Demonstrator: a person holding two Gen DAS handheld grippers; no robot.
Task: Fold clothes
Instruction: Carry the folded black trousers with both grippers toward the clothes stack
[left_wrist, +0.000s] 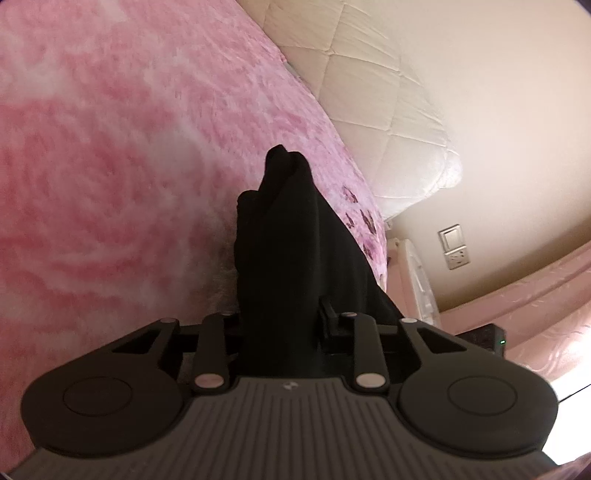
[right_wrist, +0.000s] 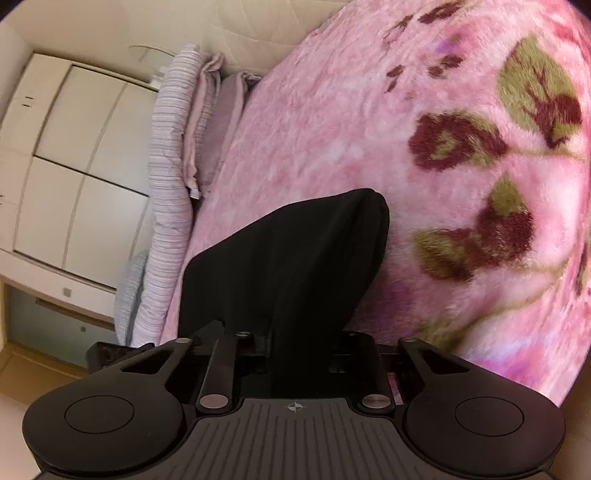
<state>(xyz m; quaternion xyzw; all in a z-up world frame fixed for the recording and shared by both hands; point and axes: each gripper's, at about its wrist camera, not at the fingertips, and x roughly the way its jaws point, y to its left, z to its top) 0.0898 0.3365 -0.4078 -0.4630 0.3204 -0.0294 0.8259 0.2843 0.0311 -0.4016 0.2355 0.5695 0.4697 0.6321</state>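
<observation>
A black garment (left_wrist: 291, 236) is bunched between the fingers of my left gripper (left_wrist: 284, 317), which is shut on it; the cloth hides the fingertips and rises in a peak over the pink fluffy blanket (left_wrist: 110, 147). In the right wrist view the same black garment (right_wrist: 295, 258) drapes over and between the fingers of my right gripper (right_wrist: 295, 332), which is shut on it. Its fingertips are hidden under the cloth. The garment hangs above the pink flowered blanket (right_wrist: 369, 129).
A cream quilted headboard (left_wrist: 369, 81) and a wall with a switch (left_wrist: 452, 245) lie to the right in the left view. In the right view, striped pillows (right_wrist: 173, 166) line the bed's left edge, with a white wardrobe (right_wrist: 74, 166) beyond.
</observation>
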